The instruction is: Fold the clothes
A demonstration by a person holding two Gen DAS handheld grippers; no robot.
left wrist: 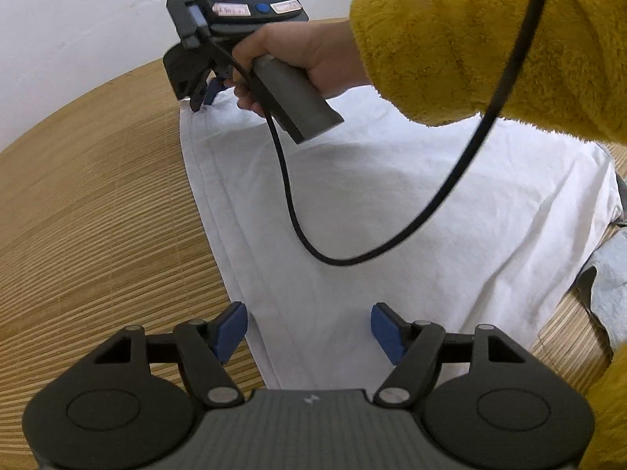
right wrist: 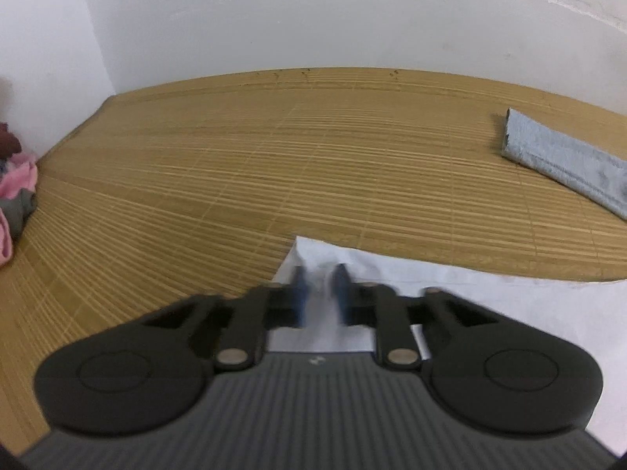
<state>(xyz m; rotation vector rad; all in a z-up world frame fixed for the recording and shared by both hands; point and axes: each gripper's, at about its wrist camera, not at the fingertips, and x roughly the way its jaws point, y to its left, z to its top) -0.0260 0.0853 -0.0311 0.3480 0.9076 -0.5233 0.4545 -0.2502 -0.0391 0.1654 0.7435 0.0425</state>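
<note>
A white garment (left wrist: pixel 372 196) lies flat on a bamboo mat (left wrist: pixel 98 215). My left gripper (left wrist: pixel 309 327) is open, its blue pads on either side of the garment's near edge. My right gripper (right wrist: pixel 320 288) is nearly closed over the garment's far corner (right wrist: pixel 313 250), with white cloth between its blue pads; motion blur hides how firm the grip is. It also shows in the left wrist view (left wrist: pixel 205 96), held by a hand in a mustard fleece sleeve (left wrist: pixel 490 47), tips down on the corner.
A grey cloth (left wrist: pixel 603 274) sticks out from under the white garment's right side. A folded grey-blue cloth (right wrist: pixel 564 160) lies at the mat's far right. Pink and grey clothes (right wrist: pixel 15 199) are piled at the left by the white wall. A black cable (left wrist: pixel 392 250) loops over the garment.
</note>
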